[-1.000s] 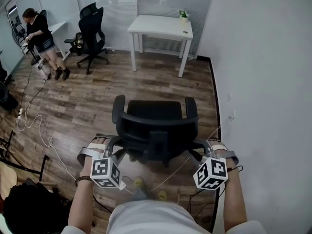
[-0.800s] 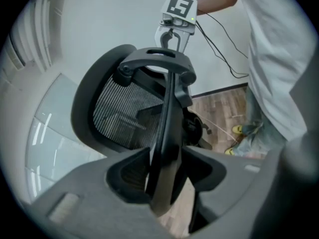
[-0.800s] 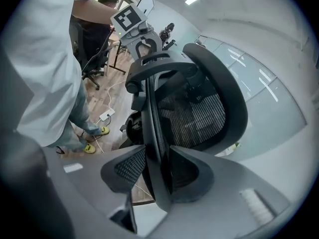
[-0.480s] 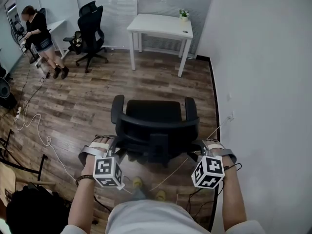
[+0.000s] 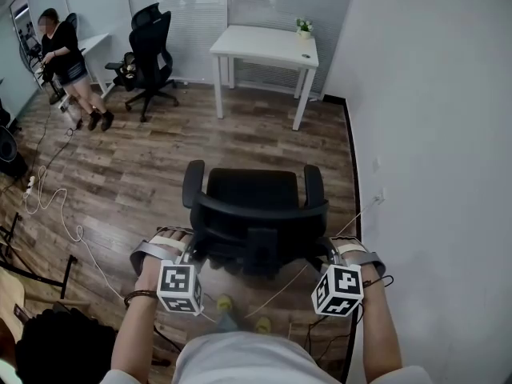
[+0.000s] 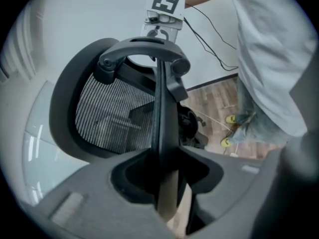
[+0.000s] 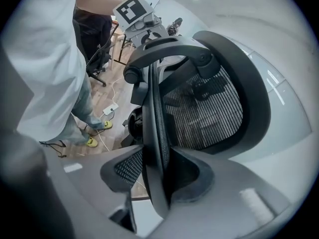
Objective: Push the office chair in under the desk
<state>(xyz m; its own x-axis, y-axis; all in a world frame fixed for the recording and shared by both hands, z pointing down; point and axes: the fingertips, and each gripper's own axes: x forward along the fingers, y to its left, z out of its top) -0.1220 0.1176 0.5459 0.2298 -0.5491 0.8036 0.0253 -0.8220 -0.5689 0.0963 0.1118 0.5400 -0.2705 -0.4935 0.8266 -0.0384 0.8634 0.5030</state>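
Note:
The black office chair [image 5: 256, 190] stands on the wood floor with its mesh backrest toward me, well short of the white desk [image 5: 264, 42] by the far wall. My left gripper [image 5: 188, 246] is on the backrest's left edge [image 6: 162, 108]; its jaws are closing, and that edge runs between them. The right gripper [image 5: 328, 246] is shut on the right edge [image 7: 154, 113] of the backrest. In each gripper view the thin black rim fills the notch between the jaws, and the opposite gripper's marker cube shows beyond the headrest bar.
A second black chair [image 5: 150, 50] and a person [image 5: 68, 58] are at the back left by another desk. White cables [image 5: 56, 206] trail over the floor at left. A white wall [image 5: 432, 134] runs along the right. A small plant [image 5: 303, 25] sits on the desk.
Both marker cubes have drawn slightly inward and lower in the head view. The chair has barely shifted. The person at the back left has stepped a little.

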